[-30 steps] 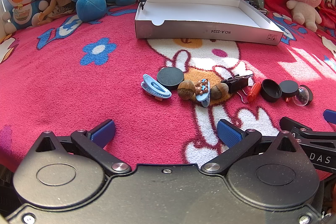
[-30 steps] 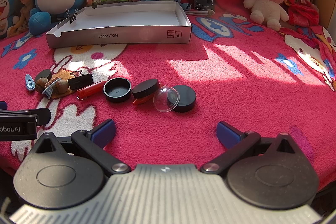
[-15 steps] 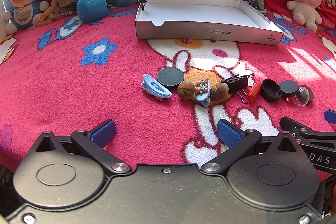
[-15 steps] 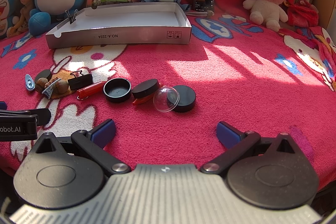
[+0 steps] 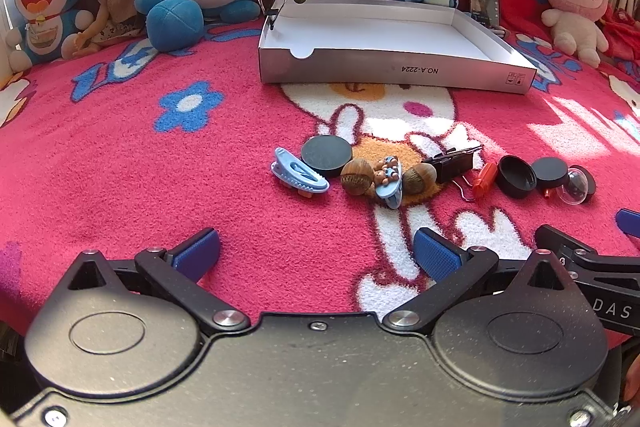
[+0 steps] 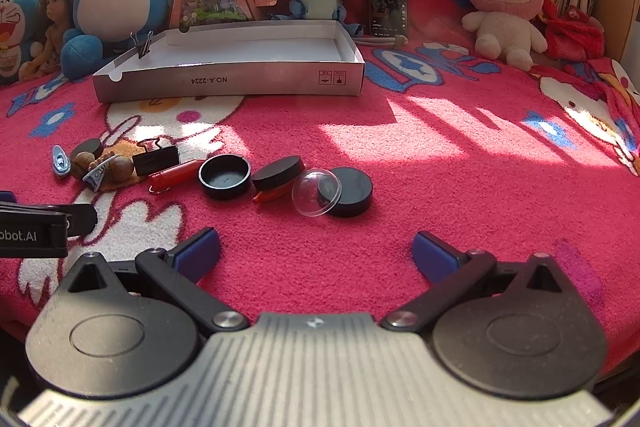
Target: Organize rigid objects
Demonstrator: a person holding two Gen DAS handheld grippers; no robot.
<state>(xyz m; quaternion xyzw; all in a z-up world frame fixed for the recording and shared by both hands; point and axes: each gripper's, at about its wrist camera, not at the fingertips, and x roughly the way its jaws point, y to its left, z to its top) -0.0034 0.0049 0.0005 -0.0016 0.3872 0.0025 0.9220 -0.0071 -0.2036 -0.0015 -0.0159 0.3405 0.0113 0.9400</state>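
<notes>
Your left tool [image 5: 316,253] hangs low over the pink blanket [image 5: 120,167] with its blue fingers [image 5: 198,253] spread wide and nothing between them. Your right tool [image 6: 316,251] is the same: fingers far apart, holding nothing.

The small things lie in a loose row on the blanket ahead of both tools. From the left wrist view, going left to right: a blue hair clip [image 5: 298,177], a flat black disc [image 5: 326,155] touching it, two brown nuts [image 5: 356,177] with a second small clip [image 5: 388,183] between them, a black binder clip [image 5: 454,163], a red clip [image 5: 484,179], an upturned black cap [image 5: 516,177], another black disc [image 5: 551,173] and a clear dome [image 5: 576,185].

The white box [image 5: 394,71] (open, nothing lying inside it) sits farther back, well apart from the row, with a binder clip [image 6: 145,43] pinched on its left rim. Plush toys [image 6: 116,3] line the back.
</notes>
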